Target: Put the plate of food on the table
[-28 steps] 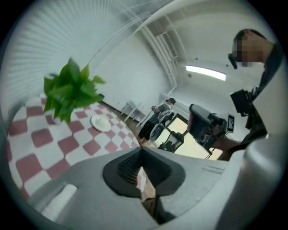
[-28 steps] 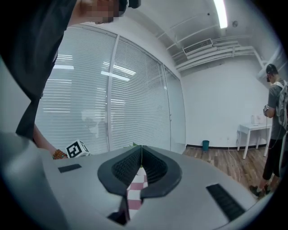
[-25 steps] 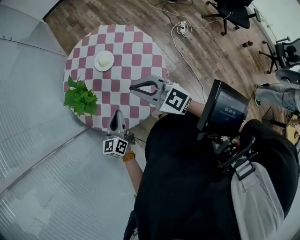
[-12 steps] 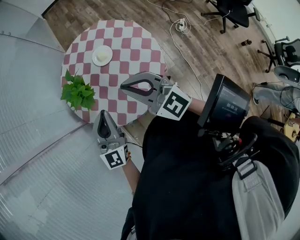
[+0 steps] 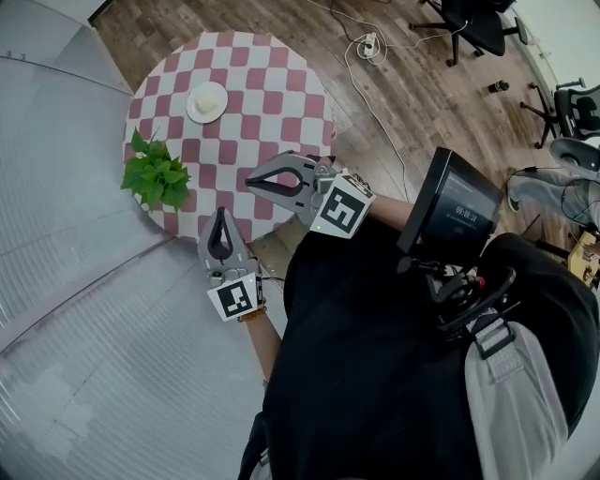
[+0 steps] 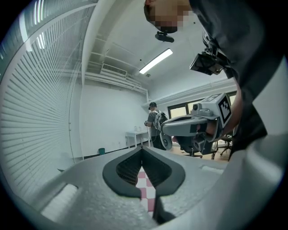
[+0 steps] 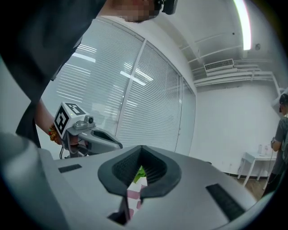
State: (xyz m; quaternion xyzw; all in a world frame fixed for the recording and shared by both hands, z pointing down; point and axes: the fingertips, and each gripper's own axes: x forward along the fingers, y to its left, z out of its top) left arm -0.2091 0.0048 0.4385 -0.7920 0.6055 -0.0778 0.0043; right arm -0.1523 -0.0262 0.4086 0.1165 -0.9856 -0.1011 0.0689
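Observation:
A white plate of food (image 5: 207, 101) rests on the far left part of the round table (image 5: 272, 94), which has a red and white checked cloth. My left gripper (image 5: 219, 214) is shut and holds nothing; it hangs over the table's near edge, pointing at the table. The right gripper (image 5: 251, 180) is also shut and bare, over the near right part of the cloth. Both are well short of the plate. In the left gripper view the shut jaws meet (image 6: 142, 148), with checked cloth (image 6: 146, 186) below them. In the right gripper view the shut jaws (image 7: 141, 147) frame a bit of green leaf (image 7: 140, 172).
A leafy green plant (image 5: 155, 178) stands at the table's near left edge. Window blinds (image 5: 56, 187) run along the left. A tablet (image 5: 448, 214) hangs on the person's chest. Office chairs (image 5: 469, 23) and cables (image 5: 367, 52) lie on the wood floor. Another person (image 6: 155, 121) stands far off.
The left gripper swung left away from the table edge, then came back a little toward it. The right gripper drifted slightly left. Both stayed shut. The plate has not moved.

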